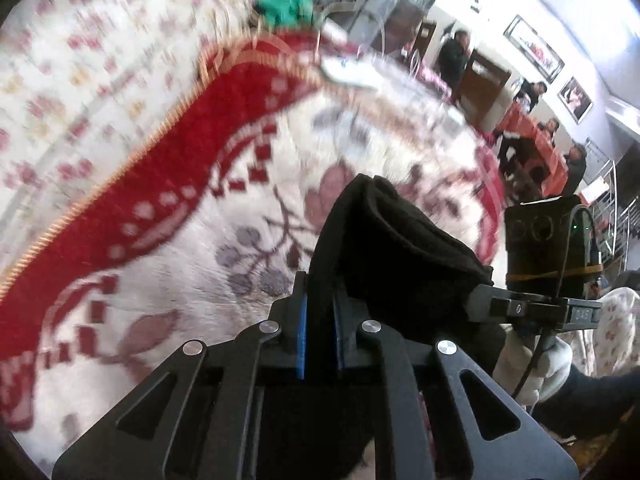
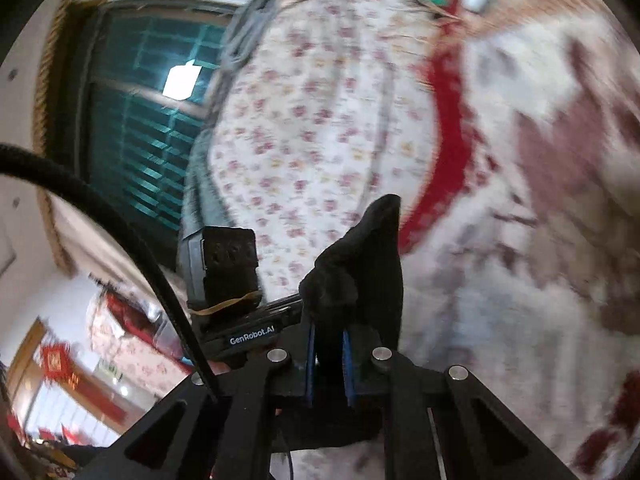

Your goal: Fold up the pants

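Both the left gripper (image 1: pixel 320 316) and right gripper (image 2: pixel 330 344) are clamping their jaws on the black pants (image 1: pixel 384 240), which they should be lifting evenly, keeping the fabric taut above the blanket (image 1: pixel 200 240).

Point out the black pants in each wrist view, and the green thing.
black pants (image 1: pixel 384 240), left wrist view, bunched fold.
black pants (image 2: pixel 360 256), right wrist view, raised corner.
green thing (image 1: pixel 286 8), left wrist view, middle.

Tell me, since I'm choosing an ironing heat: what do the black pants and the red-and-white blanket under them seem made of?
Pants: soft matte black knit, perhaps fleece or jersey; they bunch in thick, rounded folds.
Blanket: plush, fuzzy pile, likely synthetic; slight sheen, soft-edged flower print, ribbed orange trim. Motion blur leaves both uncertain.
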